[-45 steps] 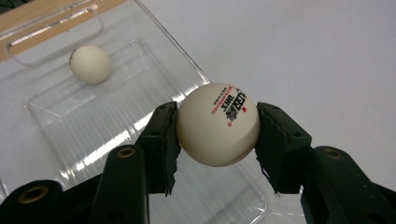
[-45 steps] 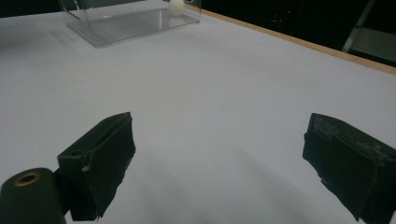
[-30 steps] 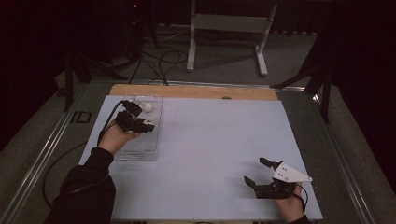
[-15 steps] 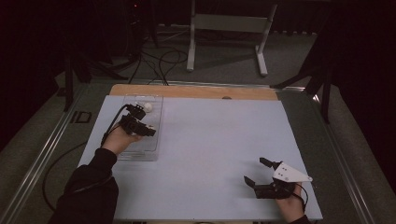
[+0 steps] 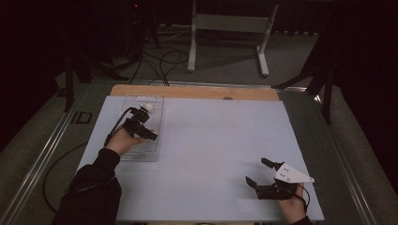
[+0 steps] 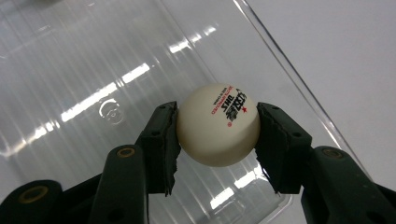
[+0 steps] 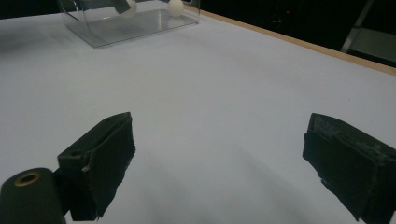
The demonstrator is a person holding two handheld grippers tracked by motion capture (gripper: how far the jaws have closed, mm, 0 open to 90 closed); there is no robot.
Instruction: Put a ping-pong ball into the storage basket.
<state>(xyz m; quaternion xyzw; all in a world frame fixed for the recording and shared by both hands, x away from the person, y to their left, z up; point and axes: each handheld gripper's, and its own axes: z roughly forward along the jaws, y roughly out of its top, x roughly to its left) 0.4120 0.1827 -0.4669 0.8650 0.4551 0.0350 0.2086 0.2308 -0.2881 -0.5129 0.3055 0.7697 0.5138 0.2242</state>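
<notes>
Over the last second our left gripper (image 6: pixel 218 140) has moved slightly toward us inside the clear plastic tray (image 5: pixel 157 105), jaws clamped on the table tennis ball (image 6: pixel 218 124). We judge a lift-out probable. Our right gripper (image 5: pixel 259 171) remains parked, jaws apart.

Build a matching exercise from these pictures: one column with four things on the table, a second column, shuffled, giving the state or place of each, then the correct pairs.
Things
1. left hand-held gripper
2. right hand-held gripper
3. held ping-pong ball
4. clear plastic tray

States or places
A. lies at the left side of the pale blue mat, near the wooden edge
B. jaws wide apart, nothing between them, near the mat's front right corner
C. white, with printed lettering and a red star, pinched on both sides
D. jaws closed on a ball above the tray

Pairs: 1-D, 2-B, 3-C, 4-A
</notes>
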